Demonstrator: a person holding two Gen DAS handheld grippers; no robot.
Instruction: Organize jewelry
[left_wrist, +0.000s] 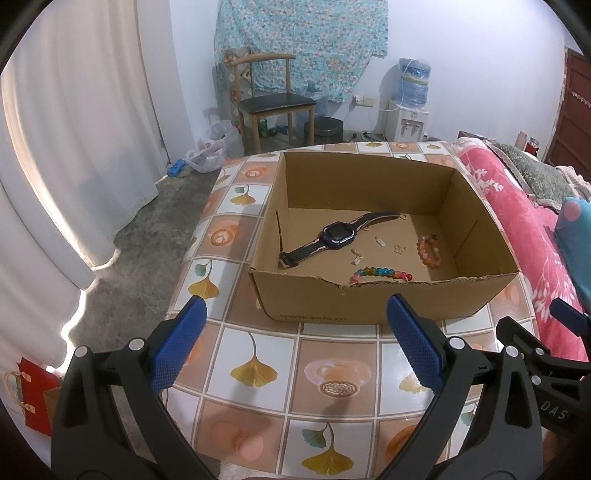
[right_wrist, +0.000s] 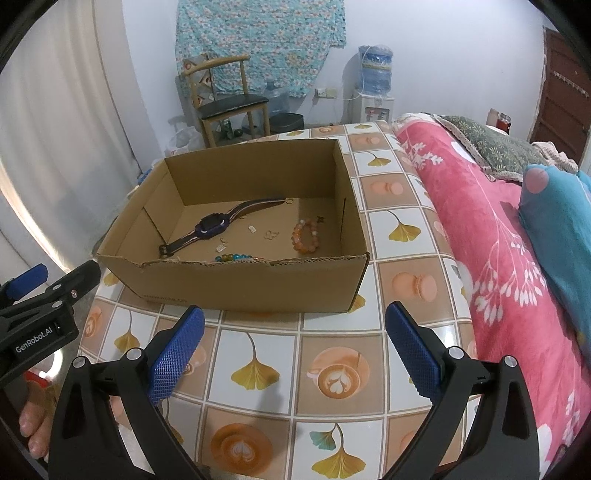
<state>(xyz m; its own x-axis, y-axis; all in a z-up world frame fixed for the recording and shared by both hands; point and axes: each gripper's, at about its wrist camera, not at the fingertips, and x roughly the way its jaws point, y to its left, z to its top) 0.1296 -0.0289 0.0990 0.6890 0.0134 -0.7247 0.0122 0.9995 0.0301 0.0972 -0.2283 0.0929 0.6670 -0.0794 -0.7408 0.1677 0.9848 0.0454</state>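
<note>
Holding both tongs wide, empty: left gripper (left_wrist: 295, 343), right gripper (right_wrist: 293, 345), hovering low in frame over tablecloth (right_wrist: 332, 373), short of cardboard box (left_wrist: 369, 299).

Watch (left_wrist: 334, 236), orange bracelet (left_wrist: 428, 251), rainbow bracelet (left_wrist: 380, 275), small earrings (left_wrist: 380, 242) lying centre frame inside box, seemingly gathered there for keeping together.

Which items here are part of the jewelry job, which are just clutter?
Job: cardboard box, watch, orange bead bracelet, multicolour bead bracelet, small charms.
Clutter: chair, water dispenser, pink blanket, plastic bag.
</note>
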